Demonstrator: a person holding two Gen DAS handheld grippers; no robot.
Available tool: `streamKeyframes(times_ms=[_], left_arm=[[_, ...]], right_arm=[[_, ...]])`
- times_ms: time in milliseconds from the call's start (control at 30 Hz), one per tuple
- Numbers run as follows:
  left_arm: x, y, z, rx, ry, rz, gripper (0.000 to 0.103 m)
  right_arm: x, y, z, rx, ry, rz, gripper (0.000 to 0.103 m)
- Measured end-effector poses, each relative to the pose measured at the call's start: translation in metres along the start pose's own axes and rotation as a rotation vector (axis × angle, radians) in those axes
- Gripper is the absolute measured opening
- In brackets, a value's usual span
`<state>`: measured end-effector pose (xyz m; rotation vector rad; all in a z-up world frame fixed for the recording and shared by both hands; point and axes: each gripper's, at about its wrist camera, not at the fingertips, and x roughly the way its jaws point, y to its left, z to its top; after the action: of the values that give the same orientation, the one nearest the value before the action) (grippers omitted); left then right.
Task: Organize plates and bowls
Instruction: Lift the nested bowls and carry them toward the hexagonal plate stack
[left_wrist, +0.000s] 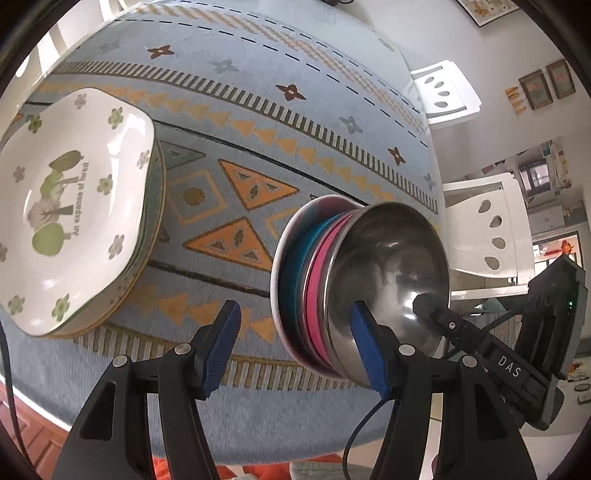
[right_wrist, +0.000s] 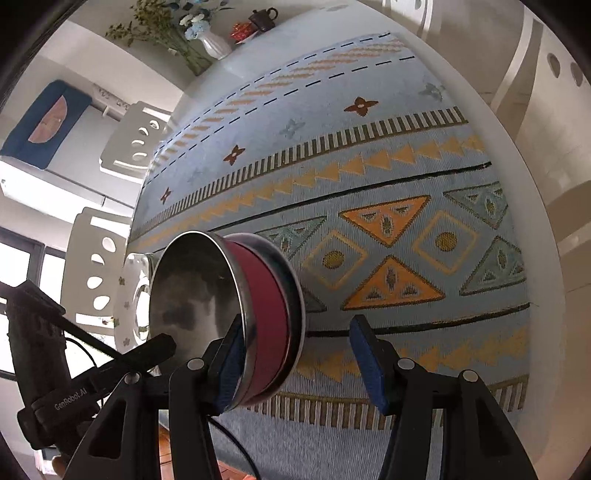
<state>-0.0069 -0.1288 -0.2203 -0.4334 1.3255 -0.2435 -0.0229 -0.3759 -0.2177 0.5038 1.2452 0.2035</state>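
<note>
Standing in the lower middle of the left wrist view, a shiny stainless-steel bowl tops a nested stack of bowls, with pink, teal and pale rims showing beneath it, all resting on a pale blue woven tablecloth patterned with orange triangles and brown flowers. The left gripper sits at the bottom of that frame with its jaws moderately apart; its right blue-padded finger lies at the near rim of the steel bowl, while the other finger hangs over bare cloth, so nothing is clamped. At the left edge of the same frame a white square plate with green trees and printed lettering lies on top of a short pile of plates, well apart from the bowls.

Seen from the right wrist, the steel bowl sits left of centre, with a dark red bowl under it. The right gripper occupies the bottom of the frame, jaws likewise partly spread: its left finger is right at the bowl's rim, whether touching I cannot tell, and the other stands over the cloth. A white vase of flowers stands at the upper left, and white chairs line the left side.
</note>
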Motion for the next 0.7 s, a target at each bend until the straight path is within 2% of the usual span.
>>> streamKeyframes(times_ms=[467, 700], left_arm=[[0.025, 0.007, 0.003, -0.027, 0.012, -0.041, 0.059], [0.036, 0.008, 0.004, -0.048, 0.022, -0.07, 0.059]], right_arm=[[0.033, 0.004, 0.001, -0.03, 0.065, 0.024, 0.054], [0.047, 0.001, 0.001, 0.013, 0.089, 0.09, 0.054]])
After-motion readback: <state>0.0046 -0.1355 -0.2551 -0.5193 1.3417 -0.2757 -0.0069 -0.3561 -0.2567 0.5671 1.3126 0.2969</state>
